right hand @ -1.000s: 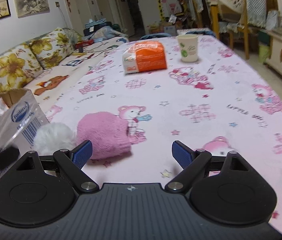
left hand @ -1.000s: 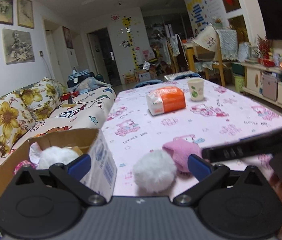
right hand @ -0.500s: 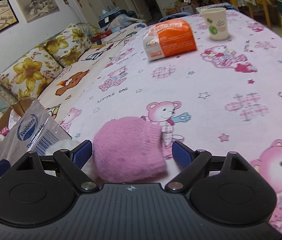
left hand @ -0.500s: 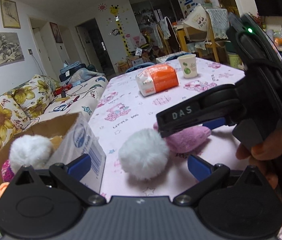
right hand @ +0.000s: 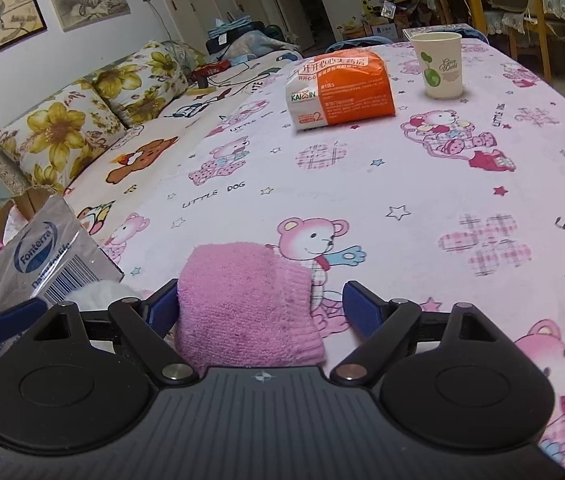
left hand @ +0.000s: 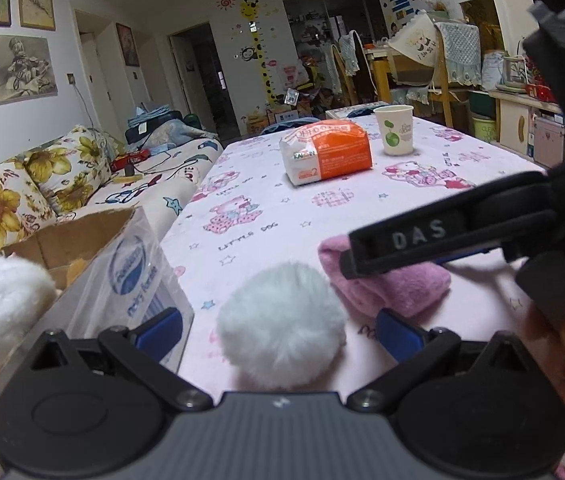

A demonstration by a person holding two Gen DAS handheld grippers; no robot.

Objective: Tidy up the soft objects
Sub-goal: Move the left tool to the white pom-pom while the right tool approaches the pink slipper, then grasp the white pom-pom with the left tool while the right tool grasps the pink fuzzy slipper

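Observation:
A white fluffy pom-pom lies on the pink tablecloth between the fingers of my left gripper, which stands open around it. Just right of it lies a pink knitted sock, with the right gripper's black arm across it. In the right wrist view the pink sock sits between the open fingers of my right gripper, its left finger touching the sock. A cardboard box at the left holds another white pom-pom and other soft items.
An orange-and-white tissue pack and a paper cup stand farther back on the table. The box wears a clear Fonterra plastic wrap. A floral sofa runs along the left; chairs and shelves fill the back right.
Both grippers have moved forward and down: the left now straddles the white pom-pom, and the right has closed in on the pink sock, which now sits between its fingers.

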